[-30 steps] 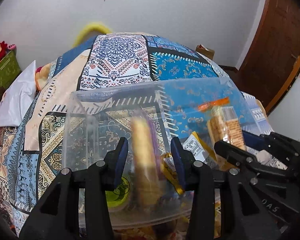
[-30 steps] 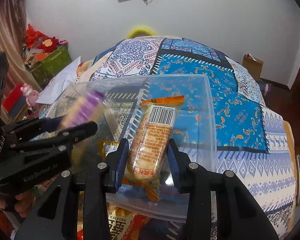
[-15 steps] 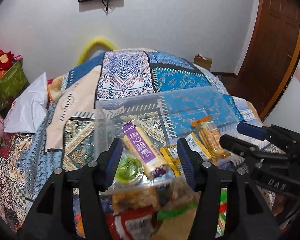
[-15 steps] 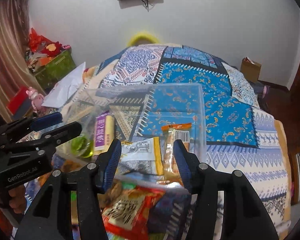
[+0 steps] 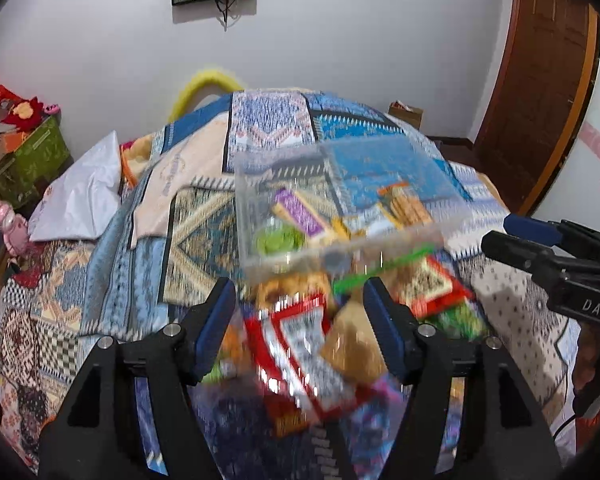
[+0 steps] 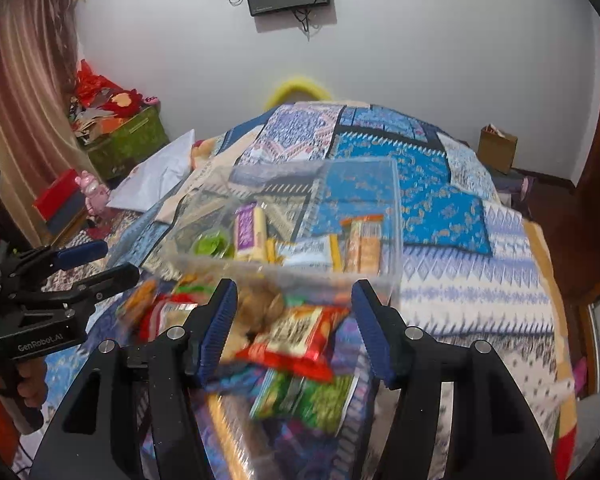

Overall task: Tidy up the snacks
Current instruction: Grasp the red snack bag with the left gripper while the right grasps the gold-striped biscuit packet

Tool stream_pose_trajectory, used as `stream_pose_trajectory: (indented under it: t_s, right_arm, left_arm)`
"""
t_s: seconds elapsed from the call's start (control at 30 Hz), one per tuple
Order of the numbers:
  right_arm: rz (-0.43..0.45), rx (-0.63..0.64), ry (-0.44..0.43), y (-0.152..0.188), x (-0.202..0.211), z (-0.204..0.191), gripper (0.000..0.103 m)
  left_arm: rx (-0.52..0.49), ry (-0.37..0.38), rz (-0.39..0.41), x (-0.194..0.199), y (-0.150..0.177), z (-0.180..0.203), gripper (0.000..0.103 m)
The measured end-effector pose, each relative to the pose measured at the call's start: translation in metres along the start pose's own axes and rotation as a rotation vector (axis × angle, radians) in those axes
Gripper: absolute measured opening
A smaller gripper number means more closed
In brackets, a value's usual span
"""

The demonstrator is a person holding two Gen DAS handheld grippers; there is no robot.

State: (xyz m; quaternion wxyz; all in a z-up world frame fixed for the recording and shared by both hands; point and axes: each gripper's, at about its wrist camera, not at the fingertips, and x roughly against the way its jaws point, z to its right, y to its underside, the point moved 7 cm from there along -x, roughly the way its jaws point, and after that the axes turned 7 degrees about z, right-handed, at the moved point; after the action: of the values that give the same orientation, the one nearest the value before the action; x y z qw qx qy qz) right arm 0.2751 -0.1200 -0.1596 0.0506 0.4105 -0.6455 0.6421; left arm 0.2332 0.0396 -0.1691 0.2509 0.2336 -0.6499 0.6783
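Observation:
A clear plastic bin (image 5: pixel 440 232) (image 6: pixel 396 216) stands on the patchwork bedspread. Inside it lie a purple-wrapped bar (image 5: pixel 300 216) (image 6: pixel 246 232), an orange biscuit pack (image 5: pixel 408 204) (image 6: pixel 362 244) and a green cup (image 5: pixel 278 240) (image 6: pixel 210 246). Loose snacks are piled in front of it, among them a red packet (image 5: pixel 304 340) (image 6: pixel 296 336) and a green packet (image 6: pixel 304 396). My left gripper (image 5: pixel 300 312) (image 6: pixel 116 262) hovers above this pile, jaws opening, pads touching nothing. My right gripper (image 6: pixel 294 308) (image 5: pixel 500 234) hangs beside it, jaws also opening and empty.
A white pillow (image 5: pixel 80 196), a pink toy (image 5: pixel 8 224) and a green box (image 5: pixel 32 152) of red items lie to the left. On the right are a brown door (image 5: pixel 540 80) and a cardboard box (image 6: pixel 498 144) on the floor.
Both grippers let go of their snacks, the purple bar and the orange biscuit pack, which now lie in the bin. Both opened and drew back and up from the bin.

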Motion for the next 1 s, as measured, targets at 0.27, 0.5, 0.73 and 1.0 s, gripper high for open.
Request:
stream_pose_trajectory:
  t_s: [0.27,0.5,0.73,1.0]
  right_arm:
    - [-0.078,0.013,-0.03,0.051,0.008,-0.021,0.056]
    - [-0.188,0.005,-0.057,0.101,-0.007,-0.032,0.056]
    - [-0.249,0.01,-0.062,0.124,-0.019,-0.035,0.054]
    - [-0.231,0.028,-0.08,0.12,-0.011,-0.032,0.036]
  left_arm:
    - [0.019,-0.01,-0.064,0.013,0.047,-0.007,0.066]
    - [0.049,-0.004,-0.133,0.01,0.084,-0.011,0.066]
    - [0.086,0.012,-0.185,0.0,0.105,-0.01,0.066]
    - [0.111,0.022,-0.184,-0.015,0.097,-0.005,0.066]
